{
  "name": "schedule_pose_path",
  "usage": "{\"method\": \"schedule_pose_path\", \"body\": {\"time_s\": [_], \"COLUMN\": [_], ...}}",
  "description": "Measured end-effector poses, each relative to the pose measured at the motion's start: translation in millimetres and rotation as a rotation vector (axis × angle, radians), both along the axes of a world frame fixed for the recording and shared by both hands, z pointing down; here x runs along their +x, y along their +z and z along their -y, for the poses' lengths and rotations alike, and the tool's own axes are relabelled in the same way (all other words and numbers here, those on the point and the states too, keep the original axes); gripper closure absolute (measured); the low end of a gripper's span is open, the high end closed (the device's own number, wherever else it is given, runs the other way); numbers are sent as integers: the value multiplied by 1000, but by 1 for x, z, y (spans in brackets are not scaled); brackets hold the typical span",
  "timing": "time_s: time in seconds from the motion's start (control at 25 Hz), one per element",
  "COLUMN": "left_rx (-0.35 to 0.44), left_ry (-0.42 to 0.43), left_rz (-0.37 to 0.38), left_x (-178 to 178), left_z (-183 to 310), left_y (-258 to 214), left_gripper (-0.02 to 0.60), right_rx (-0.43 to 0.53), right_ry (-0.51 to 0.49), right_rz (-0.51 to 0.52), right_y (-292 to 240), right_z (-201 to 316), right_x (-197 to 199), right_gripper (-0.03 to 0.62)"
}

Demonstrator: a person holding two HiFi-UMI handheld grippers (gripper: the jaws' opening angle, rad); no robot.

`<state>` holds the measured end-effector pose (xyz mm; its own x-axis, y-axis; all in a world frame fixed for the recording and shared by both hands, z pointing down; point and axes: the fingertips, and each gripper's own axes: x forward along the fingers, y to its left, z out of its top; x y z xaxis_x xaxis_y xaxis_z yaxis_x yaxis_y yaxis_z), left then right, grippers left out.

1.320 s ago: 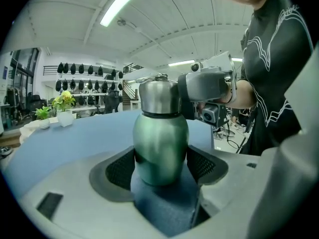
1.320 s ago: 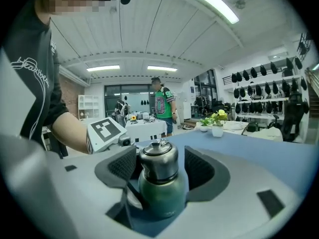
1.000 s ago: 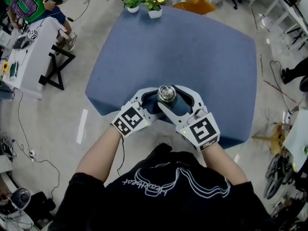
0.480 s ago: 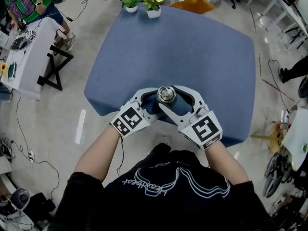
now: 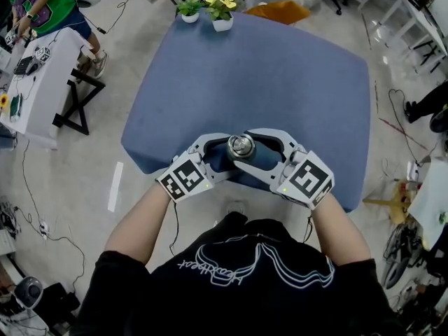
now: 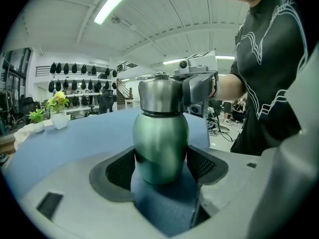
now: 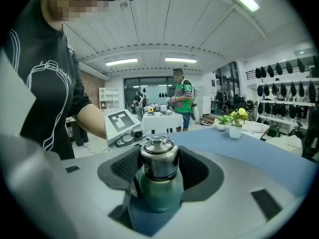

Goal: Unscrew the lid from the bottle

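Bottle body partly behind right claw

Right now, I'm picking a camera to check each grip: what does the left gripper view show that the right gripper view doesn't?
Only the left gripper view: the left gripper closed on the green body of the bottle. Only the right gripper view: the right gripper closed on the silver lid, and a person in a green shirt. Both: the bottle upright on the blue table, and the potted plants.

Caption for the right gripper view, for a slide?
Right gripper jaws closed on the steel lid of a green bottle standing on a blue table.
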<state>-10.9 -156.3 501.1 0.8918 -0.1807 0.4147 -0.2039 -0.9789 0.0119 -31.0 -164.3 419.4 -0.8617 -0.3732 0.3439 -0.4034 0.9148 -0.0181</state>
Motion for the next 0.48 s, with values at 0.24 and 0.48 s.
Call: {"method": "schedule_pose_path", "body": {"time_s": [0.24, 0.48], "left_rx": [-3, -2], "left_ry": [34, 50], "left_rz": [18, 34], "left_x": [2, 1], "left_z": [-1, -2], "left_y": [1, 0], "left_gripper": [265, 265], "right_rx": [-30, -48], "right_ry": [-155, -281], "right_rz": [-36, -56], "right_y": [0, -1], "right_z": [-2, -4], "right_x": [2, -1], "right_gripper": [344, 342]}}
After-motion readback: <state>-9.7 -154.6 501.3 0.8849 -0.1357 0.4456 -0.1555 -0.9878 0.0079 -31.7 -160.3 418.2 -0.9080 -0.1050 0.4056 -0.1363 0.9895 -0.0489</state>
